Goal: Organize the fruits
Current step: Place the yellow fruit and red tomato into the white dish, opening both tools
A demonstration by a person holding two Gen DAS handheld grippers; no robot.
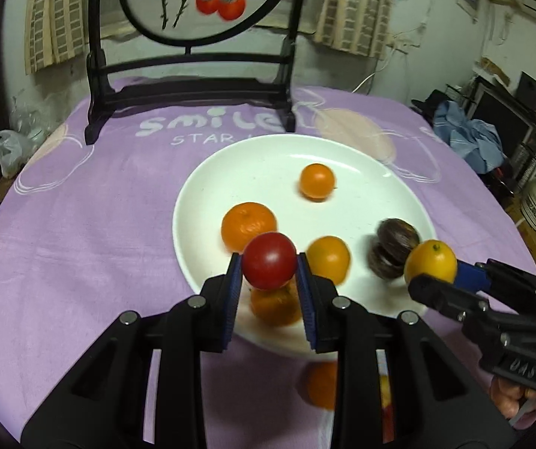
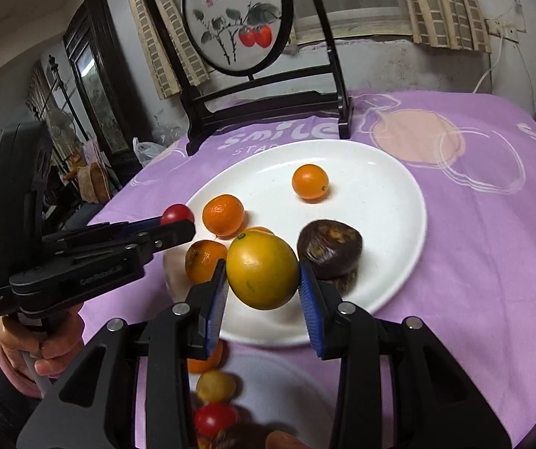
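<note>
A purple cloth with white "smile" letters covers the table. A dark wooden stand sits at the far side and holds a round painting of two red fruits. A plastic bag lies past the left edge. Blue clothes are piled on the right.

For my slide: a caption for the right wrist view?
Right gripper holds a round yellow-orange citrus fruit above the white round plate.
</note>
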